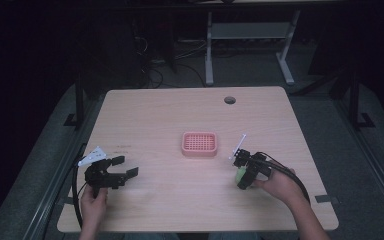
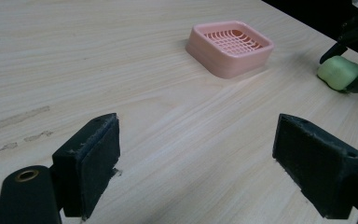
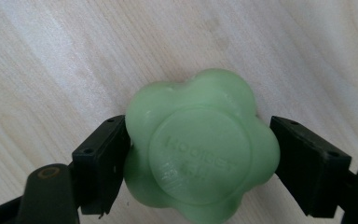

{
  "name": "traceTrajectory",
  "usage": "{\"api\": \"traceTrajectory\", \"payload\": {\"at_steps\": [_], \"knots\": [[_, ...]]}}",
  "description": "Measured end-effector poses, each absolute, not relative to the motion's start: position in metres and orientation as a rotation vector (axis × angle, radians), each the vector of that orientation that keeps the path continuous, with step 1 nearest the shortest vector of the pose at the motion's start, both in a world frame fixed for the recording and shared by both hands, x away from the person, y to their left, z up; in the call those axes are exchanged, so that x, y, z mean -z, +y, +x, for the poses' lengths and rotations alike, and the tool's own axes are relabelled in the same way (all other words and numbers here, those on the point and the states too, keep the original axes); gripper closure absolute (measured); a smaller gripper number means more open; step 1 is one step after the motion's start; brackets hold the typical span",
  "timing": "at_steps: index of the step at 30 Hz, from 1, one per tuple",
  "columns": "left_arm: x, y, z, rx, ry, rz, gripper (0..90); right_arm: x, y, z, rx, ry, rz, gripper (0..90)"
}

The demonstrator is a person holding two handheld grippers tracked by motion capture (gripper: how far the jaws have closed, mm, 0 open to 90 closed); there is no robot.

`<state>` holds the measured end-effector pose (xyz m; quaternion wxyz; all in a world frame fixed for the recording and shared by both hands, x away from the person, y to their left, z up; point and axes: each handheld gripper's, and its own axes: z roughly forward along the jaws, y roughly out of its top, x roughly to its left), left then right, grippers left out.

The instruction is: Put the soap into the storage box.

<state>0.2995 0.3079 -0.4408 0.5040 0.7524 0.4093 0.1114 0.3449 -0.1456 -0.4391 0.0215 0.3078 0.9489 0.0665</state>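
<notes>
Right gripper clamped on the green flower-shaped soap bar — jaws pressing its two flanks, bar low over the table. Left gripper gapes wide, holding nothing, resting well off to the side. Step looks like pick-up just secured. Pink slatted soap dish sits ahead-left of the right gripper — next move likely calls for a lift and a level carry onto it.

Bare table all round, pink tray mid-table sole obstacle
</notes>
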Motion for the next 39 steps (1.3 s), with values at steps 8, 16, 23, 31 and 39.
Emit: {"api": "traceTrajectory", "payload": {"at_steps": [8,16,23,31,39], "knots": [[0.4406,0.3079,0.2992,-0.269,0.991,1.813,14.6,0.4398,-0.1452,0.3454,-0.209,2.949,0.954,23.5],[0.4407,0.3077,0.2993,-0.268,0.99,1.813,14.6,0.4397,-0.1443,0.3455,-0.197,2.957,0.952,24.3],[0.4407,0.3076,0.2993,-0.268,0.99,1.812,14.6,0.4394,-0.1441,0.3459,-0.194,2.961,0.947,24.8],[0.4405,0.3082,0.2991,-0.267,0.991,1.811,14.6,0.4379,-0.144,0.3457,-0.209,2.962,0.92,25.3],[0.4402,0.3085,0.2987,-0.265,0.989,1.813,14.6,0.4351,-0.1451,0.3457,-0.241,2.969,0.916,25.5]]}}
